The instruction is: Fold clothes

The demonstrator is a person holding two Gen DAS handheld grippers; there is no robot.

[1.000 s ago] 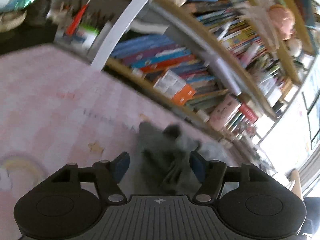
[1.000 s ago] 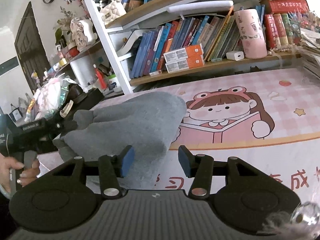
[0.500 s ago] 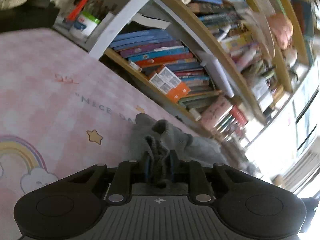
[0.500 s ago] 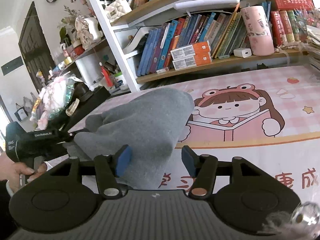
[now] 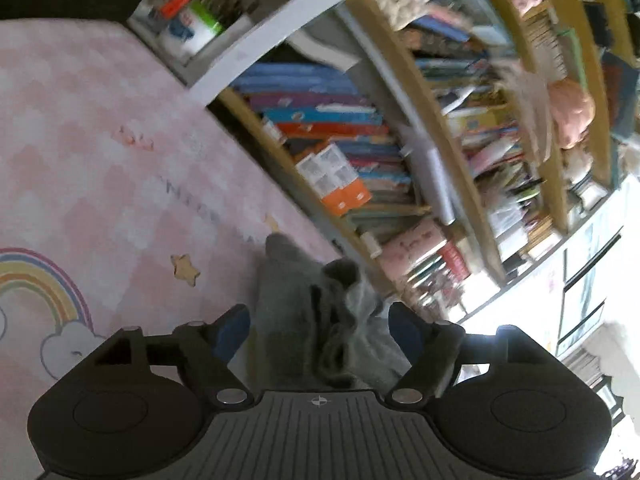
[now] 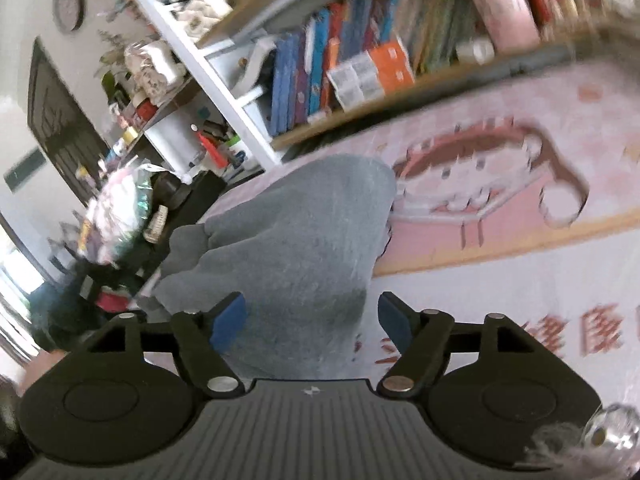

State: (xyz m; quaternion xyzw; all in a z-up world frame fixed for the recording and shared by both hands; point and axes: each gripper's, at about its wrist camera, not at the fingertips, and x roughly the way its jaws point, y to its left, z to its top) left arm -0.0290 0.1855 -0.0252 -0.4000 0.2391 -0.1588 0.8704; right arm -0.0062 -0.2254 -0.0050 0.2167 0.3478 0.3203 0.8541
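A grey garment lies bunched on the pink mat, its folds running between the fingers of my left gripper. That gripper is open and its blue pads stand clear of the cloth on both sides. In the right wrist view the same grey garment is a rounded heap just ahead of my right gripper. The right gripper is open too, and the heap's near edge reaches in between its fingers. This view is blurred by motion.
A bookshelf full of books runs along the mat's far edge, with a white upright. A cluttered dark stand sits left of the heap. The mat shows a rainbow and a cartoon print.
My left gripper was open, closed on the grey garment half a second ago, and is now open again. The right gripper stayed open while its view tilted and blurred.
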